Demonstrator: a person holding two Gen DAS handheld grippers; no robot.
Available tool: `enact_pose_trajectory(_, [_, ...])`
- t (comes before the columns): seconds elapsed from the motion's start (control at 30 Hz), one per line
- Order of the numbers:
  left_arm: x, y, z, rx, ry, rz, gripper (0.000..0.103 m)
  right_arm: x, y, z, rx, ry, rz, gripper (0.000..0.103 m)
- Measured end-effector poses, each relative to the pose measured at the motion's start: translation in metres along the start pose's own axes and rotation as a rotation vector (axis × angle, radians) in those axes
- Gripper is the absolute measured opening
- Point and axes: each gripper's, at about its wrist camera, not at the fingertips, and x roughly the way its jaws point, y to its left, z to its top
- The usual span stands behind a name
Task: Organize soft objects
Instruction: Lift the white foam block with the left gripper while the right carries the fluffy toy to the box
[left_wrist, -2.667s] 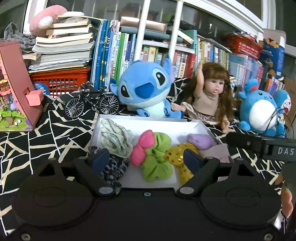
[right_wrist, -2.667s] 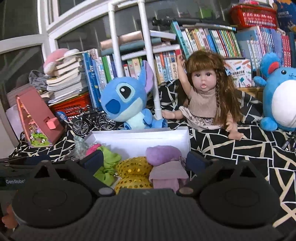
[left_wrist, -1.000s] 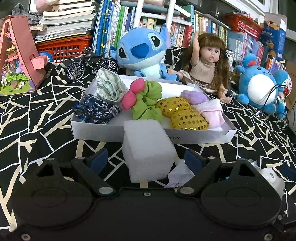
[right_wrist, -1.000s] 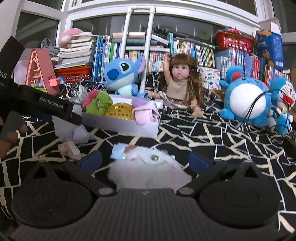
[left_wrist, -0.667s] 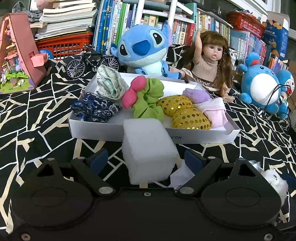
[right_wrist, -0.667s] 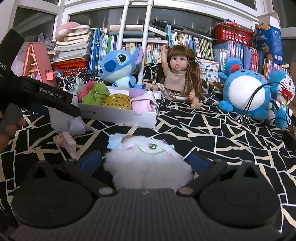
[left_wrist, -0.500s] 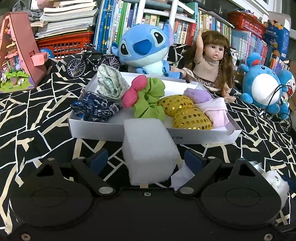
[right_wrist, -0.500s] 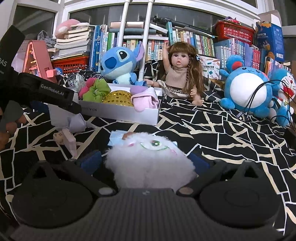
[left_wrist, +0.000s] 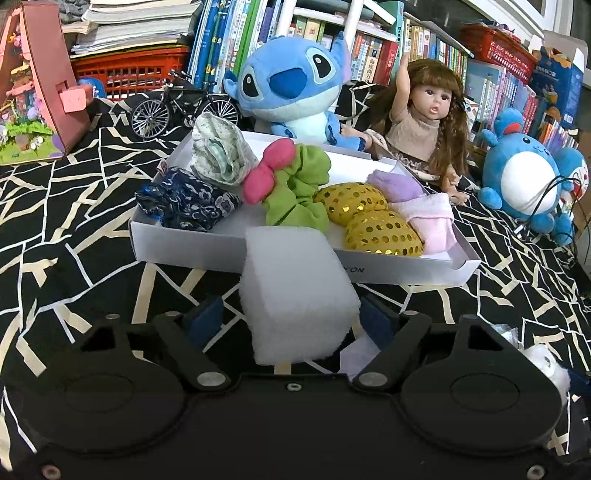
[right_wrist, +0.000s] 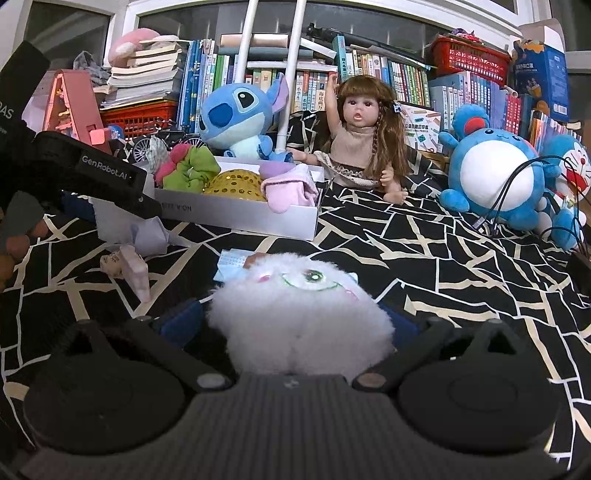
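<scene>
A white foam cube (left_wrist: 295, 291) stands on the black patterned cloth just in front of the white box (left_wrist: 184, 245). My left gripper (left_wrist: 291, 317) straddles the cube and its jaws are closing; the right pad meets the cube while a thin gap shows at the left pad. In the right wrist view, a fluffy white toy (right_wrist: 299, 317) with a green stitched eye lies between the fingers of my right gripper (right_wrist: 291, 321), which stands open with the fluff brushing both pads. The box (right_wrist: 236, 218) holds scrunchies, gold sequin pads and folded cloths.
A blue plush (left_wrist: 291, 85), a doll (left_wrist: 424, 122) and a round blue plush (left_wrist: 524, 181) sit behind the box. A model bicycle (left_wrist: 181, 107) and a pink toy house (left_wrist: 40, 92) stand at the left. Crumpled paper (right_wrist: 147, 232), a small packet (right_wrist: 129, 269) and a face mask (right_wrist: 232, 264) lie near the toy.
The left jaws have drawn in toward the foam cube. The right gripper has edged forward, so the fluffy toy now fills the space between its fingers.
</scene>
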Motion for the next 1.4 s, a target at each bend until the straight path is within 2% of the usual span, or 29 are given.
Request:
enact_pose_trajectory(0.1, [0.001, 0.000, 0.000, -0.003, 0.005, -0.002, 0.068, -0.001, -0.001, 0.001, 0.006, -0.002, 0.003, 0.103])
enact_pose_trajectory(0.2, [0.003, -0.001, 0.000, 0.004, 0.011, 0.001, 0.055, -0.002, -0.002, 0.001, 0.016, -0.010, -0.002, 0.102])
enact_pose_trajectory(0.33, [0.003, -0.001, -0.001, 0.003, 0.013, 0.002, 0.051, -0.005, -0.004, 0.002, 0.031, -0.013, -0.001, 0.098])
enact_pose_trajectory(0.6, [-0.004, -0.001, -0.002, 0.019, 0.007, -0.006, 0.047, -0.008, -0.008, 0.003, 0.054, -0.020, 0.004, 0.084])
enact_pose_trajectory(0.8, [-0.014, -0.002, 0.002, 0.029, -0.008, -0.018, 0.046, -0.014, -0.011, 0.008, 0.078, -0.046, 0.005, 0.080])
enact_pose_trajectory(1.13, [-0.029, 0.002, 0.018, 0.024, -0.052, -0.023, 0.045, -0.021, -0.018, 0.030, 0.110, -0.096, 0.019, 0.079])
enact_pose_trajectory(1.4, [-0.030, 0.011, 0.044, 0.004, -0.086, -0.015, 0.044, -0.006, -0.027, 0.071, 0.152, -0.120, 0.075, 0.079])
